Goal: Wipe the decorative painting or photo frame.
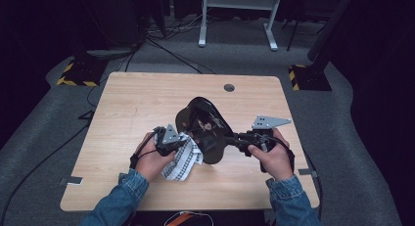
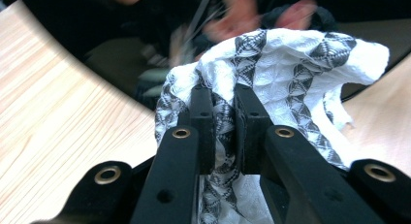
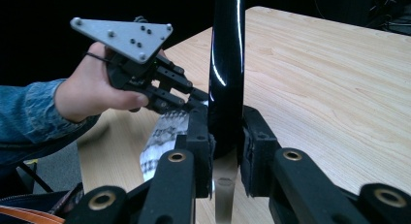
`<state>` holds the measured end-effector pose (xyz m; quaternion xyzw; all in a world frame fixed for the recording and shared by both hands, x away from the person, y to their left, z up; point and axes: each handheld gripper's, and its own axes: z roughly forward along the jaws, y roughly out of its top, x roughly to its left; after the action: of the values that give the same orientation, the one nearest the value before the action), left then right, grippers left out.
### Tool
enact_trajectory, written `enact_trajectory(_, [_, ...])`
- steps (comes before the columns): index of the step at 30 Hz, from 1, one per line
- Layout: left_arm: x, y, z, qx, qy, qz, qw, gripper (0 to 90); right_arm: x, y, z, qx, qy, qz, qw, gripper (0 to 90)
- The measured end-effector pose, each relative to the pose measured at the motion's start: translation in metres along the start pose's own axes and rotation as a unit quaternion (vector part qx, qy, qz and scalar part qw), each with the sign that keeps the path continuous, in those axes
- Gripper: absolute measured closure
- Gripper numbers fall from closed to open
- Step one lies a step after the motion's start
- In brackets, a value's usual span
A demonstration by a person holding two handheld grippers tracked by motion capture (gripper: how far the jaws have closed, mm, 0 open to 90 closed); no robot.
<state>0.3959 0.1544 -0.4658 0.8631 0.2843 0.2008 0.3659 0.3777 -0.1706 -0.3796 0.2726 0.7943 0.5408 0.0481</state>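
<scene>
1. The high view takes in the whole wooden counter point(image 1: 147, 103): a glossy black plate point(image 1: 203, 128) is held up on edge above the counter's middle, tilted, with its hollow face turned toward the person's left side and room reflections on it.
2. The right gripper point(image 1: 235, 138) comes in from the right in that view, and its fingers grip the plate's rim. The right gripper view shows this close up: the plate point(image 3: 226, 64) rises edge-on as a thin dark blade between the two black fingers point(image 3: 198, 136), whose pads press on either side of it.
3. The left gripper point(image 1: 181, 144) sits just left of the plate in the high view, with a black-and-white patterned cloth point(image 1: 183, 160) bunched under it and hanging down toward the counter.
4. The left gripper view shows the grip that the high view hides: its fingers point(image 2: 201, 122) are closed tight on a fold of the cloth point(image 2: 291, 69), and the cloth billows above the fingertips against the plate's dark face point(image 2: 97, 35). The reflections there are blurred.
5. The right gripper view also shows the left gripper point(image 3: 191, 95) from the far side, with the grey plate on top of it, its tips at the plate's face, and the cloth point(image 3: 162, 136) drooping beneath.
6. Both sleeves are blue denim point(image 1: 122, 192).
</scene>
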Motion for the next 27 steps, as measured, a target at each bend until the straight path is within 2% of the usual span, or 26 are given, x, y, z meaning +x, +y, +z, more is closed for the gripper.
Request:
enact_trajectory(4, [0.005, -0.004, 0.001, 0.0, 0.001, -0.012, 0.9999, 80.9, 0.0, 0.0, 0.0, 0.0, 0.0, 0.0, 1.0, 77.1])
enact_trajectory(7, [0.003, -0.003, 0.0, 0.003, 0.001, -0.009, 1.0, 80.9, 0.001, 0.0, 0.0, 0.0, 0.0, -0.001, 1.0, 77.1])
enact_trajectory(8, [0.002, -0.002, 0.001, 0.001, -0.003, -0.009, 1.0, 80.9, 0.001, 0.0, 0.0, 0.0, 0.0, -0.001, 1.0, 77.1])
enact_trajectory(9, [-0.004, 0.0, 0.002, -0.004, -0.018, -0.007, 0.9998, 80.9, 0.001, 0.0, 0.0, 0.0, 0.0, 0.0, 1.0, 77.1])
enact_trajectory(11, [-0.008, 0.002, 0.002, -0.003, -0.02, -0.004, 0.9998, 80.9, 0.001, 0.001, 0.001, 0.0, 0.0, -0.001, 1.0, 77.0])
enact_trajectory(13, [-0.017, 0.006, 0.004, -0.004, -0.028, 0.006, 0.9996, 80.9, 0.001, 0.001, 0.001, 0.0, 0.001, 0.001, 1.0, 76.8])
enact_trajectory(15, [-0.032, 0.012, 0.007, -0.006, -0.044, 0.026, 0.9987, 80.9, 0.001, 0.001, 0.0, 0.0, 0.0, 0.0, 1.0, 76.9])
enact_trajectory(16, [-0.032, 0.012, 0.007, -0.006, -0.044, 0.026, 0.9987, 80.9, 0.001, 0.001, 0.0, 0.0, 0.0, 0.0, 1.0, 76.9])
enact_trajectory(18, [-0.037, 0.014, 0.008, -0.001, -0.042, 0.039, 0.9983, 80.9, 0.001, 0.001, 0.0, 0.0, -0.002, -0.002, 1.0, 76.9])
enact_trajectory(19, [-0.037, 0.014, 0.008, 0.001, -0.042, 0.043, 0.9982, 80.9, 0.001, 0.001, -0.001, 0.0, -0.002, -0.002, 1.0, 76.9])
enact_trajectory(21, [-0.033, 0.012, 0.008, -0.005, -0.045, 0.033, 0.9984, 80.9, 0.0, 0.0, -0.001, 0.0, -0.002, -0.002, 1.0, 77.0])
enact_trajectory(23, [-0.028, 0.008, 0.009, 0.001, -0.032, 0.03, 0.999, 80.9, 0.0, 0.0, -0.001, 0.0, -0.003, 0.001, 1.0, 76.9])
enact_trajectory(27, [-0.011, -0.001, 0.01, 0.014, -0.014, 0.01, 0.9997, 80.8, -0.002, -0.001, -0.002, 0.0, 0.0, 0.004, 1.0, 76.9])
